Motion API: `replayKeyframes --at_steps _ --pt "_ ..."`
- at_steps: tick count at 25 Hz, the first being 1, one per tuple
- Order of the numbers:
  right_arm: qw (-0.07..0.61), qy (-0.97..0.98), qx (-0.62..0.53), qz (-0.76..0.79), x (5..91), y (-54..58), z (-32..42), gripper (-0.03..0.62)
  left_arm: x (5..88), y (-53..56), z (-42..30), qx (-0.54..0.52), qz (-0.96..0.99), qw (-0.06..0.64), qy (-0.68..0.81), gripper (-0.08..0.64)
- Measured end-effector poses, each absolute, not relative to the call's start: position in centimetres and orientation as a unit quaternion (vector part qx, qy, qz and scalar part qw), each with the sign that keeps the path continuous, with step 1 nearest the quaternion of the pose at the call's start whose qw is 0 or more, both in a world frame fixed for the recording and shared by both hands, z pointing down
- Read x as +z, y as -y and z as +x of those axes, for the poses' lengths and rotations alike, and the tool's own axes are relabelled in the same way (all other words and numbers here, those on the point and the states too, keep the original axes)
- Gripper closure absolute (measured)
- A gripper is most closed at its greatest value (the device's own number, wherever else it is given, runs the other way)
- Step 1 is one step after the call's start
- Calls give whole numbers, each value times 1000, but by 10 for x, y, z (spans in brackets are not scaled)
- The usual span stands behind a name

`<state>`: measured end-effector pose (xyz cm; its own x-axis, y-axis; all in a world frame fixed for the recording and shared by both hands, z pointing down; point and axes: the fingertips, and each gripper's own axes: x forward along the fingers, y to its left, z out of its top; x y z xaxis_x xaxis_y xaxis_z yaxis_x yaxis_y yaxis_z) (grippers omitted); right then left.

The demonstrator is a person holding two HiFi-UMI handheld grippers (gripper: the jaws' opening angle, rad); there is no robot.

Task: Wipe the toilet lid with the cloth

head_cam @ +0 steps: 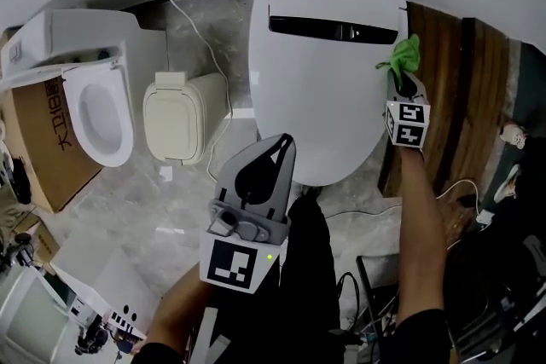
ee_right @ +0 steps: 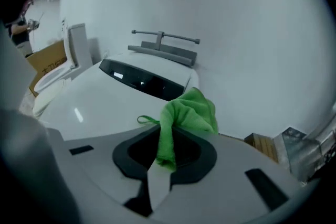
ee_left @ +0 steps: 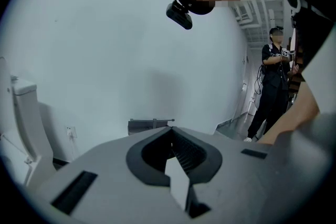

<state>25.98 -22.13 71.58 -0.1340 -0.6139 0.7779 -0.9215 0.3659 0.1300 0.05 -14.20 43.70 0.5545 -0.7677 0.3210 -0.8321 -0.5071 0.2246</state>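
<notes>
The large white toilet lid lies closed in the upper middle of the head view, with a black strip near its back. My right gripper is shut on the green cloth at the lid's right rim. In the right gripper view the cloth bunches out of the jaws just above the lid. My left gripper is shut on nothing and hangs above the lid's front edge. Its own view has the left gripper pointing at a bare wall.
A smaller toilet with its seat open stands at the left, beside a beige lidded unit and a cardboard box. Wooden panels flank the right side. A cable runs over the marble floor. Another person stands farther off.
</notes>
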Motion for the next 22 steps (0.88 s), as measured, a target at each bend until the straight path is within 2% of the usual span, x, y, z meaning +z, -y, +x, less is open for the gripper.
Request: replayKeyframes --at_steps 5,13,22 --pt "415 757 161 479 719 224 228 532 447 152 -15 89 859 190 468 551" --pt "473 824 34 310 722 201 146 532 446 153 -27 84 853 190 479 551" --pt "486 846 -8 220 730 139 124 532 446 123 -30 78 842 192 498 551"
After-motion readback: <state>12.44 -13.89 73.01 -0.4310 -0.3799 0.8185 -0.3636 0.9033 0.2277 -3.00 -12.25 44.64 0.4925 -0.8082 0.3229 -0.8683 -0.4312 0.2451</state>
